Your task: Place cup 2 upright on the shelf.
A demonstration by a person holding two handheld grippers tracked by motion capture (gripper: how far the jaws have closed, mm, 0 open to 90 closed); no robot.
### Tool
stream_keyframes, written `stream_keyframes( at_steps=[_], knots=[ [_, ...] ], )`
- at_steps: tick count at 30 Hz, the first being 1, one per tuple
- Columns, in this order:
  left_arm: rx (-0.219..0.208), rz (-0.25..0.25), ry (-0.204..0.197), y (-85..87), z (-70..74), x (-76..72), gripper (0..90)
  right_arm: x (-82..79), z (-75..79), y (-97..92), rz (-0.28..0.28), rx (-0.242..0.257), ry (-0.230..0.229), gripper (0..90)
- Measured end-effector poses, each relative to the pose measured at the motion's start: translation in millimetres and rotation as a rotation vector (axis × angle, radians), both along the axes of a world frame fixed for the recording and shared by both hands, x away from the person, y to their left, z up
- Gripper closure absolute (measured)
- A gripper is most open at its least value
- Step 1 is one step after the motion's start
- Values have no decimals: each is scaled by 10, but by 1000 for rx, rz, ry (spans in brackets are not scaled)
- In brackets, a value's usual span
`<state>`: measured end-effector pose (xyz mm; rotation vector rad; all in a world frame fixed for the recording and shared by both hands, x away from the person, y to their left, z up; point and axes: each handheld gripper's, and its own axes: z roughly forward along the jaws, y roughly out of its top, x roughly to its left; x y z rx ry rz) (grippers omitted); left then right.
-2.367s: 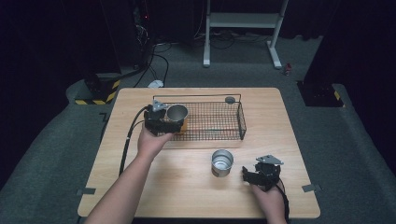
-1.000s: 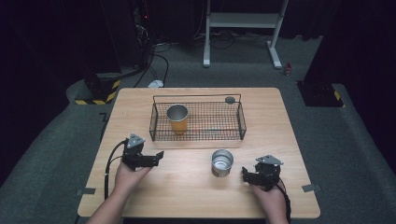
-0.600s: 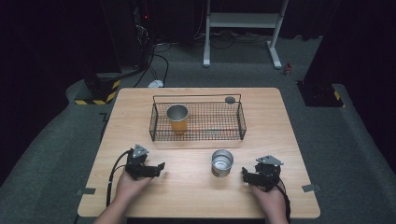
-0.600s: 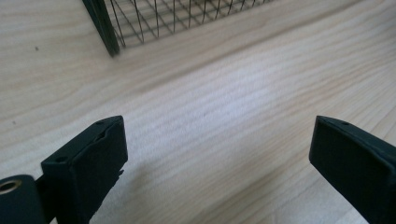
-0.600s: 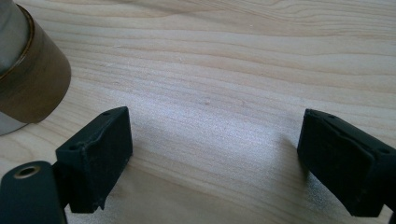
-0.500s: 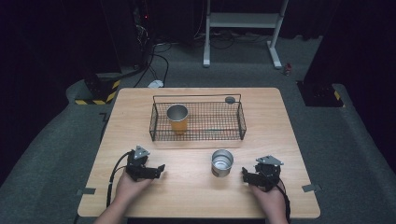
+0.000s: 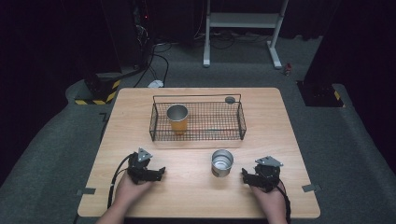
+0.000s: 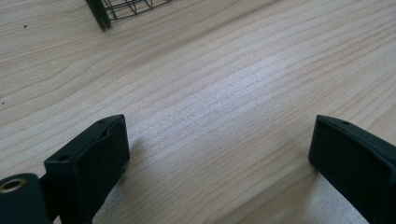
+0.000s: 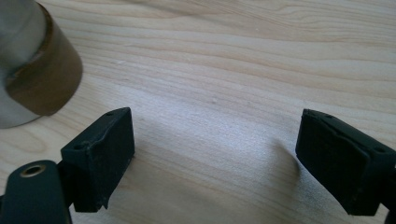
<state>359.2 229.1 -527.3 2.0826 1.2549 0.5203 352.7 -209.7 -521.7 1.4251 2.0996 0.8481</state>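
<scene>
- The wooden surface [image 7: 196, 191] carries a wire basket [image 7: 197, 122] holding an orange cup [image 7: 177, 117].
- A metal cup [image 7: 222, 162] stands in front of the basket, between both grippers.
- Left hand-held gripper [image 7: 160, 173]: released, jaws just closing, nothing between.
- Right hand-held gripper [image 7: 244, 175]: released, beside the metal cup.

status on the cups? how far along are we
Done: one cup stands upright in the wire basket. In hand: nothing. The left claw, its jaws just closing a bit with nothing between them, and the right claw rest open on the table. Left: the second cup, upright on the table by the right claw.
</scene>
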Motion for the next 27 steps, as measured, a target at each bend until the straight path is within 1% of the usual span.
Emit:
stream_keyframes(
  at_steps=[2, 3, 4, 7, 8, 10, 11, 14, 18, 19, 22, 24, 25, 26, 27],
  knots=[
    [-5, 8, -4, -1, -6, -6, 52, -29, 23, 15, 10, -2, -8, 119],
    [-7, 8, -15, 5, -13, -9, 51, -42, 36, 25, 16, -3, -15, 119],
    [-15, 23, -29, 6, -25, -23, 57, -66, 72, 49, 27, -1, -27, 119],
    [-15, 27, -27, 7, -26, -20, 57, -100, 108, 73, 39, 1, -40, 119],
    [-15, 29, -27, 6, -26, -22, 54, -139, 136, 89, 65, 12, -50, 118],
    [-15, 28, -27, 7, -26, -22, 54, -157, 151, 97, 74, 14, -54, 118],
    [-13, 26, -26, 8, -25, -22, 55, -177, 166, 105, 75, 21, -58, 118],
    [-13, 29, -26, 6, -25, -24, 54, -229, 200, 115, 109, 49, -73, 118],
    [-16, 35, -26, -4, -26, -26, 53, -260, 230, 164, 141, 78, -78, 118],
    [-16, 35, -26, -4, -26, -26, 51, -274, 236, 199, 166, 88, -81, 113],
    [-16, 37, -24, -6, -25, -26, 51, -277, 241, 242, 178, 91, -81, 106],
    [-16, 41, -25, -10, -27, -26, 50, -280, 243, 274, 185, 104, -79, 100],
    [-15, 45, -25, -17, -27, -24, 49, -279, 240, 292, 196, 103, -84, 98],
    [-15, 48, -24, -20, -28, -23, 41, -274, 239, 351, 214, 106, -86, 94],
    [-14, 50, -21, -20, -27, -22, 41, -274, 239, 351, 214, 106, -86, 94]
  ],
)
